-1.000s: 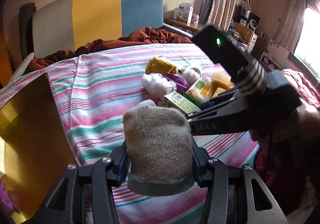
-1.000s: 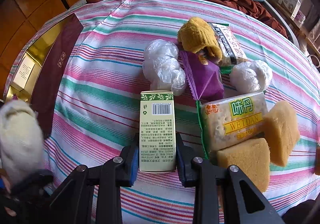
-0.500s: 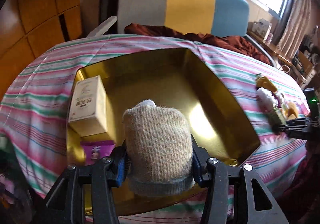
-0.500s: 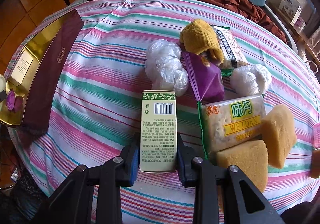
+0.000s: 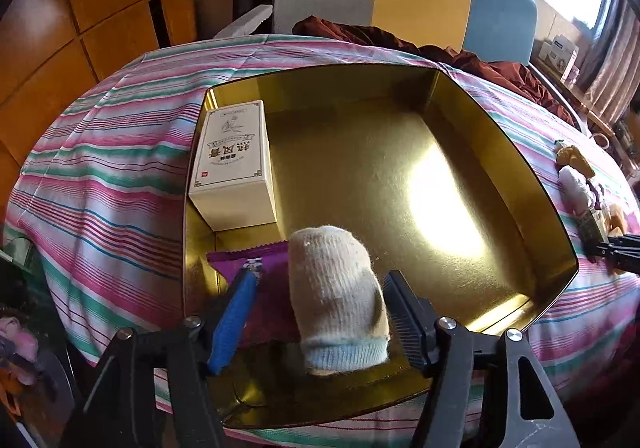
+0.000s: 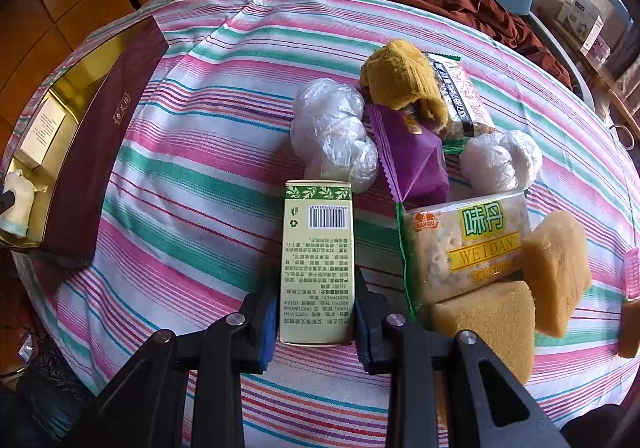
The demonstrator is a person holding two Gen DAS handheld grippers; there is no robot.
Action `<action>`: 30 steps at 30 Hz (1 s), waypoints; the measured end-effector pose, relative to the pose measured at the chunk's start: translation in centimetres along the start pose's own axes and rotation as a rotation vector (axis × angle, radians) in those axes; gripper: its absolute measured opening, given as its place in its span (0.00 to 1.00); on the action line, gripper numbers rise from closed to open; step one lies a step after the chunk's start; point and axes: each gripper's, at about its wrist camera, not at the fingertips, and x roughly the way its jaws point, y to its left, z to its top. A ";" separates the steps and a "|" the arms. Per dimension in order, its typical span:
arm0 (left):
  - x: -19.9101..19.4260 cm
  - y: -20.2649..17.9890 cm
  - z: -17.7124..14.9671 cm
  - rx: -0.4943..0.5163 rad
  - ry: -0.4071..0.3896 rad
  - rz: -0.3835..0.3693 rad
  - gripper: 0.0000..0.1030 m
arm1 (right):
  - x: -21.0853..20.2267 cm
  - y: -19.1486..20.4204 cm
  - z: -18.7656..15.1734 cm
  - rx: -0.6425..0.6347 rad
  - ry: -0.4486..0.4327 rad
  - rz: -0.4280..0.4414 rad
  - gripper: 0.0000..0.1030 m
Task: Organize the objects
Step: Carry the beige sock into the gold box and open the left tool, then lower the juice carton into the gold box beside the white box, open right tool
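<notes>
**Left wrist view: sock going into the gold box, carton gripped on the striped cloth**

Left wrist view: I am holding my left gripper (image 5: 320, 308) over the near corner of the gold-lined box (image 5: 500, 152); its jaws are opening, and the rolled cream sock (image 5: 336, 304) is standing between them on the box floor; the blue pad (image 5: 234, 322) is standing clear of the sock on one side, while the black ribbed pad (image 5: 404, 316) is lying just beside it on the other. A purple packet (image 5: 256, 260) is lying flat next to the sock, partly under the blue pad; a cream carton with dark printed characters (image 5: 232, 164) is lying along the box's left wall. The box is resting on the pink, green and white striped cloth (image 5: 120, 168).

Right wrist view: I am keeping my right gripper (image 6: 316, 322) pressed together on the pale green carton with a barcode (image 6: 318, 248), which is lying flat on the cloth and pointing away from the camera. Beyond it, a crumpled clear plastic bag (image 6: 332, 136), a second purple packet (image 6: 412, 156), a mustard-yellow sock (image 6: 400, 76) and another white plastic bundle (image 6: 500, 160) are crowding together. A biscuit pack marked WEIDAN (image 6: 464, 244) is lying beside the carton, touching two tan sponges (image 6: 556, 272). At far left the box is showing its dark maroon outer wall.
</notes>
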 end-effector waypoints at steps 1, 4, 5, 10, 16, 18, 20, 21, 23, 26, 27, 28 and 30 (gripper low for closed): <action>-0.3 0.1 0.0 -0.009 -0.006 0.001 0.65 | 0.0 0.1 0.0 -0.002 0.000 -0.003 0.29; -0.9 0.6 0.0 -0.037 -0.025 0.013 0.65 | -0.1 0.4 -0.1 -0.010 -0.003 -0.010 0.29; -1.3 0.8 0.0 -0.047 -0.034 0.015 0.65 | -0.2 0.5 0.0 -0.013 -0.004 -0.013 0.29; -4.1 1.2 -0.2 -0.081 -0.126 0.053 0.65 | -1.3 1.0 -0.8 -0.003 -0.028 -0.009 0.29; -6.2 1.0 0.2 -0.087 -0.202 0.059 0.69 | -5.0 3.6 -0.1 0.039 -0.128 0.092 0.29; -6.5 0.9 0.3 -0.087 -0.215 0.052 0.70 | -6.2 5.6 1.1 0.009 -0.160 0.120 0.29; -6.7 0.8 0.2 -0.088 -0.222 0.048 0.70 | -6.9 8.3 2.5 -0.031 -0.185 0.159 0.29; -6.7 0.8 0.1 -0.089 -0.225 0.047 0.70 | -7.2 9.7 3.3 -0.056 -0.191 0.184 0.29; -6.6 1.0 -0.1 -0.094 -0.227 0.049 0.70 | -7.5 12.8 4.3 -0.096 -0.190 0.232 0.29; -6.6 1.5 -0.5 -0.111 -0.226 0.047 0.70 | -6.2 17.2 6.4 -0.143 -0.161 0.282 0.29; -6.6 1.7 -0.6 -0.119 -0.225 0.043 0.70 | -5.4 18.5 7.1 -0.155 -0.146 0.290 0.29; -6.6 2.0 -0.7 -0.127 -0.225 0.042 0.71 | -4.6 19.7 7.7 -0.163 -0.126 0.298 0.29; -6.6 2.6 -1.1 -0.145 -0.226 0.042 0.72 | -3.0 22.1 8.7 -0.175 -0.088 0.309 0.29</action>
